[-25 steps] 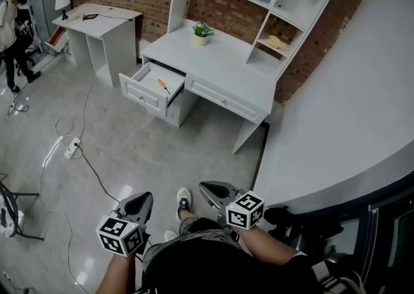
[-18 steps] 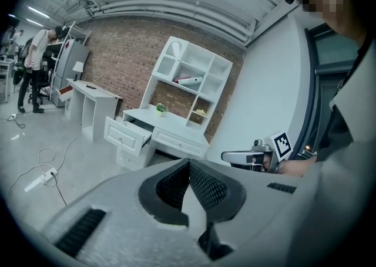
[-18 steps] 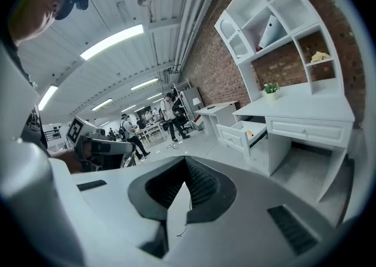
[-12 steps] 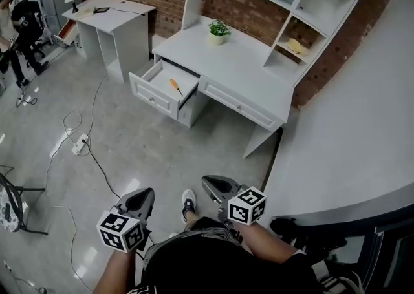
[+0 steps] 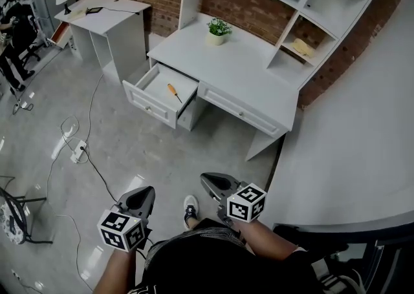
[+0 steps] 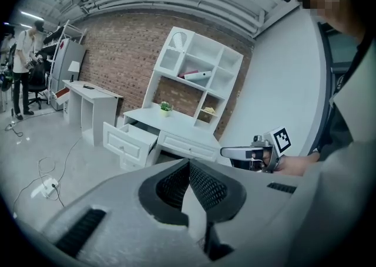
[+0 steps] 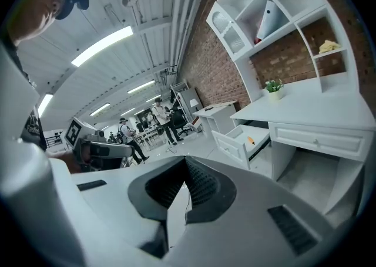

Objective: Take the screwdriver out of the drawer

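Note:
A screwdriver with an orange handle lies in the open drawer of the white desk, far ahead across the floor. The right gripper view shows the same screwdriver as a small orange spot in the drawer. My left gripper and right gripper are held low near my body, well short of the desk. On both, the jaws are shut with nothing between them: left gripper, right gripper.
A power strip with cables lies on the grey floor to the left. A second white desk stands at the back left, with a person beyond it. A potted plant stands on the desk under a shelf unit. A curved white wall runs along the right.
The desk and open drawer have shifted a little in the head view and look slightly nearer. Both grippers keep the same low, shut pose.

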`<state>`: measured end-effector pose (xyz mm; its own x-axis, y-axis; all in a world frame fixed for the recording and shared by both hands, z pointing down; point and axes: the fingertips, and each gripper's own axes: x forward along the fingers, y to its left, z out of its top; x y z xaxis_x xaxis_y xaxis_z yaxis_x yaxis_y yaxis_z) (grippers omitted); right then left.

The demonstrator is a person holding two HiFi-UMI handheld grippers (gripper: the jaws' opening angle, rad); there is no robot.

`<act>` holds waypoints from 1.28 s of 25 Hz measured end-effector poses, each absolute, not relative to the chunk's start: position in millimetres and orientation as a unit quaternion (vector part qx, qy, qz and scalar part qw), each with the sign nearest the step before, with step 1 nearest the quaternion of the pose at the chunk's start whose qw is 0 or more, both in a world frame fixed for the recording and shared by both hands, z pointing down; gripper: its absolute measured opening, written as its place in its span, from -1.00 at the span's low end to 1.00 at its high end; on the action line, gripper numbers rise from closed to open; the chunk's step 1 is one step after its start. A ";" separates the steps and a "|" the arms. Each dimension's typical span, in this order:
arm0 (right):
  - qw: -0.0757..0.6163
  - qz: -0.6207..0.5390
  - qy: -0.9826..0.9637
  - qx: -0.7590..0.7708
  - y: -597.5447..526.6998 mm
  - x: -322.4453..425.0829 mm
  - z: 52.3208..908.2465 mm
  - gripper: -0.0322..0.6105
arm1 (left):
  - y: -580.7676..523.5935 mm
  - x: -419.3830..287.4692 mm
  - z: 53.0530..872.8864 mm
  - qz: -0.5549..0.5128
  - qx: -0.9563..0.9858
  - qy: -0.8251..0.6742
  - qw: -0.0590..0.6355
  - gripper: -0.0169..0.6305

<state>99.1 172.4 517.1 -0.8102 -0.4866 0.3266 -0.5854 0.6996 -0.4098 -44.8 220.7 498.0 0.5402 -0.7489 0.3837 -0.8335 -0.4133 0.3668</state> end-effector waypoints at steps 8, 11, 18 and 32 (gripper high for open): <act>0.098 0.255 -0.914 0.300 113.5 112.7 515.9 -0.89 | 158.5 -31.2 496.3 0.091 0.843 -0.460 0.263 -0.90; 0.096 0.256 -0.913 0.303 89.6 121.4 514.3 -0.89 | 132.3 -22.4 492.3 0.091 0.847 -0.455 0.258 -0.90; 0.091 0.249 -0.919 0.292 32.2 131.4 509.0 -0.89 | 73.9 -14.2 479.6 0.081 0.844 -0.471 0.243 -0.90; 0.088 0.259 -0.925 0.262 -11.8 140.1 520.6 -0.89 | 36.4 -3.3 485.6 0.086 0.824 -0.497 0.257 -0.90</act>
